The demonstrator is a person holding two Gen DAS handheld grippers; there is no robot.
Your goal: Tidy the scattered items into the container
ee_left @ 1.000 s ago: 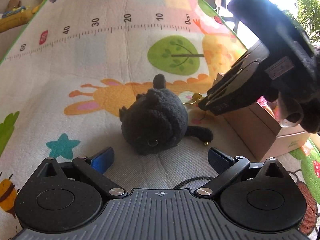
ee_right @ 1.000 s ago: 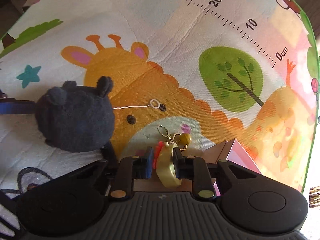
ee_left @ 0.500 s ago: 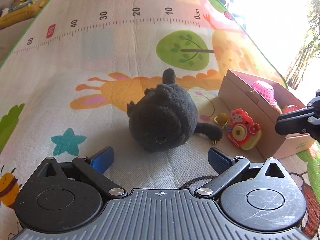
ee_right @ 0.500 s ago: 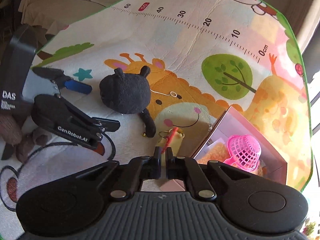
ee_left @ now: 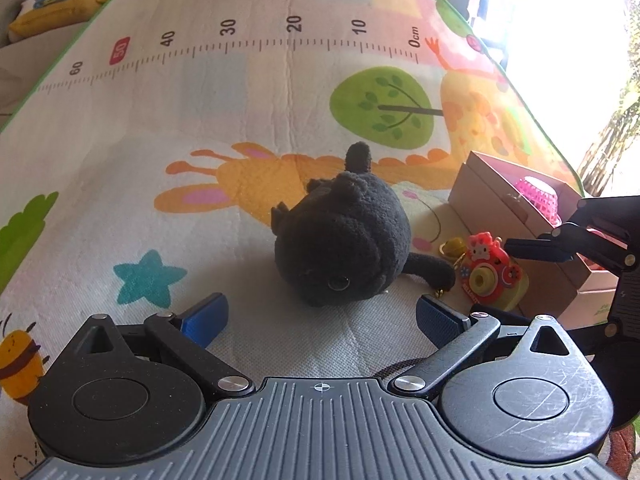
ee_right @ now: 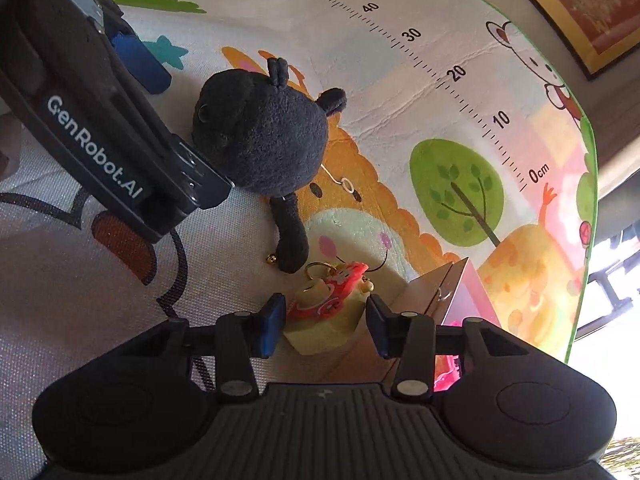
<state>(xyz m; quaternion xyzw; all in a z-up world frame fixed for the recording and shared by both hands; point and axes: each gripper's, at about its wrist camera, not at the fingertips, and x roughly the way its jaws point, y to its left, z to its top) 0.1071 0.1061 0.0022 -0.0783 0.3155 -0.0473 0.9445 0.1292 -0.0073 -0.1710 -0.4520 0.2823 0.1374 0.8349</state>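
A black plush cat (ee_left: 344,240) (ee_right: 260,136) lies in the middle of the play mat. My left gripper (ee_left: 320,314) stands open just in front of it, touching nothing. A red and yellow toy camera keychain (ee_left: 490,276) (ee_right: 328,312) lies on the mat against the outside of the cardboard box (ee_left: 492,204) (ee_right: 440,292). My right gripper (ee_right: 325,325) hangs over the keychain with its jaws opening. The toy shows between the fingers, and the pads stay clear of it. A pink mesh item (ee_left: 538,196) sits inside the box.
The printed play mat (ee_left: 240,120) has a ruler strip and a green border. Soft toys (ee_left: 52,12) lie beyond its far left edge. Bright window light washes out the right side. The left gripper's body (ee_right: 100,128) fills the right wrist view's left side.
A second ago my right gripper was shut on the keychain. It then let go and the toy landed beside the box. That gripper has since dropped lower, rolled, and opened around the toy.
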